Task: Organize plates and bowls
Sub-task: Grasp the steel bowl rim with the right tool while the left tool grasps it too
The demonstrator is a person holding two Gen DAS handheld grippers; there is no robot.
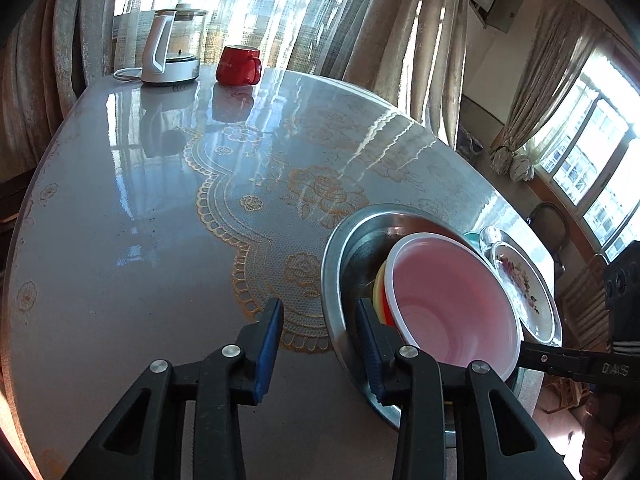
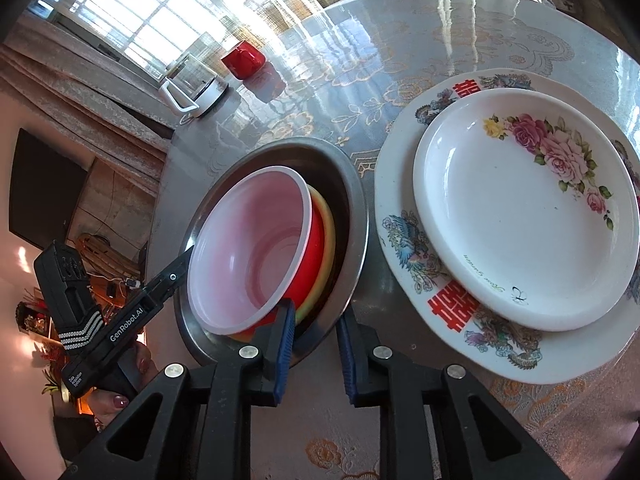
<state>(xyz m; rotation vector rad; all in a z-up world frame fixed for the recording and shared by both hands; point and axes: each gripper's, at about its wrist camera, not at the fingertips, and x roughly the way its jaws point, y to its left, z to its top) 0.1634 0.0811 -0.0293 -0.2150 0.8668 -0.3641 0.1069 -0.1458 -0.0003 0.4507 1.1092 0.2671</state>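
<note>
- The left gripper (image 1: 320, 344) straddles the near rim of the metal basin (image 1: 330, 264), one finger outside over the table (image 1: 140, 260) and the other inside. Cloth shows between the outer pad and the rim, so the jaws stand apart and nothing is clamped yet.
- The right gripper (image 2: 316, 344) straddles the rim on the opposite side, its inner finger beside the stacked bowls. Its jaws are narrow, but I cannot tell whether the pads press on the rim.
- Taking opposite edges suggests a two-handed lift. The basin is wide and loaded, so one grip would likely tip it.
- Just beyond both sets of fingers, inside the basin, a pink bowl (image 1: 448, 300) is nested in a red bowl (image 2: 316, 240) and a yellow one (image 2: 330, 236). The stack leans rather than sitting level.
- To the right of the right gripper, near the basin, a flowered plate (image 2: 520, 216) rests on a larger patterned plate (image 2: 404, 240), so the plates are already stacked.
- Far ahead of the left gripper, at the table's far edge, stand a red mug (image 1: 238, 65) and a kettle (image 1: 168, 46), well apart from the dishes.
</note>
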